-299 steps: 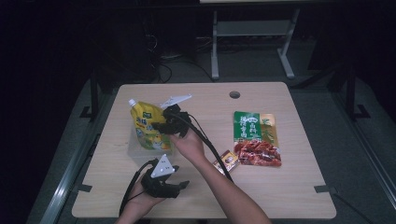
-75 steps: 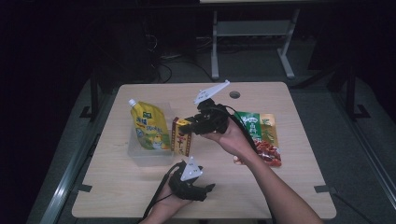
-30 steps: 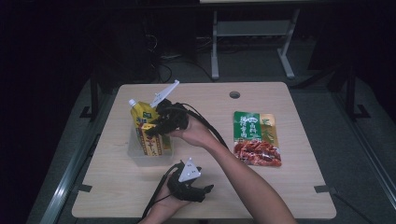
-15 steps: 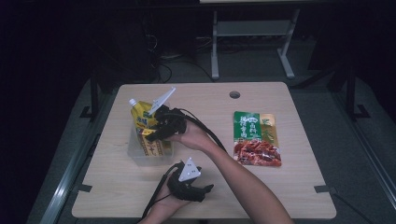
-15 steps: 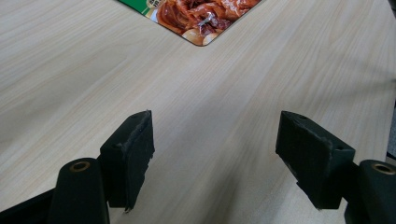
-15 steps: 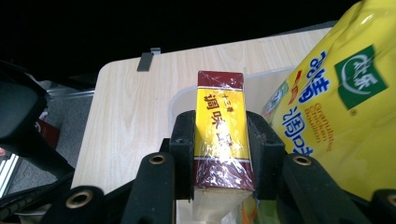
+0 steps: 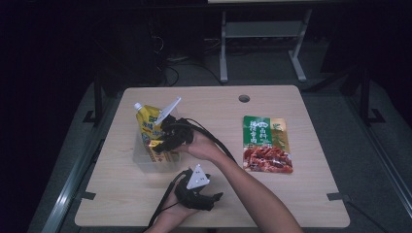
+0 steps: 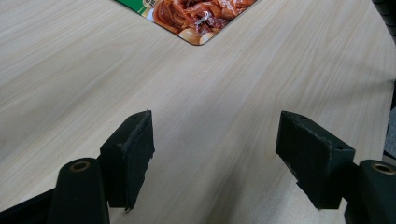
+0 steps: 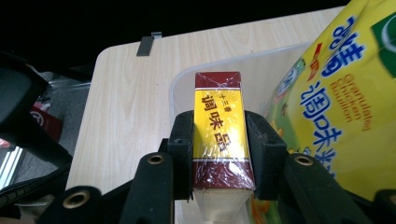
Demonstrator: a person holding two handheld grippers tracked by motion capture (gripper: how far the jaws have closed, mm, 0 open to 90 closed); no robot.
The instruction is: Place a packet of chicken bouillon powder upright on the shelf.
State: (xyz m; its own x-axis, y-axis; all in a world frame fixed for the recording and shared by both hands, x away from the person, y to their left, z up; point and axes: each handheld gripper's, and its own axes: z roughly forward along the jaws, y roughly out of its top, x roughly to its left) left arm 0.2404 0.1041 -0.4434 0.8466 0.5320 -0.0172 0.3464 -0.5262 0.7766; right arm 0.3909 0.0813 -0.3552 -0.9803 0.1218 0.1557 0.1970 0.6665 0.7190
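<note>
My right gripper (image 9: pixel 219 140) is shut on a yellow and dark red shrink-wrapped box (image 9: pixel 219 116), one pad pressed on each long side. The box (image 7: pixel 156 151) hangs over a clear plastic container (image 7: pixel 141 164) at the table's left, its lower end inside the rim (image 9: pixel 187 77). A yellow stand-up pouch (image 9: pixel 336 93) leans in that container right beside the box; from above the pouch (image 7: pixel 147 124) rises behind my right gripper (image 7: pixel 163 141). My left gripper (image 7: pixel 216 196) lies near the front edge; its jaws (image 8: pixel 215 158) stand wide open over bare wood.
A green and red food packet (image 7: pixel 266 144) lies flat on the table's right half, its corner in the left gripper view (image 8: pixel 196 14). A cable hole (image 7: pixel 244 98) sits near the far edge. A metal stand (image 7: pixel 260 34) is on the floor behind.
My right gripper carried the box from the table's middle leftward to the container and has sunk lower into it over the last second. The left gripper has stayed put.
</note>
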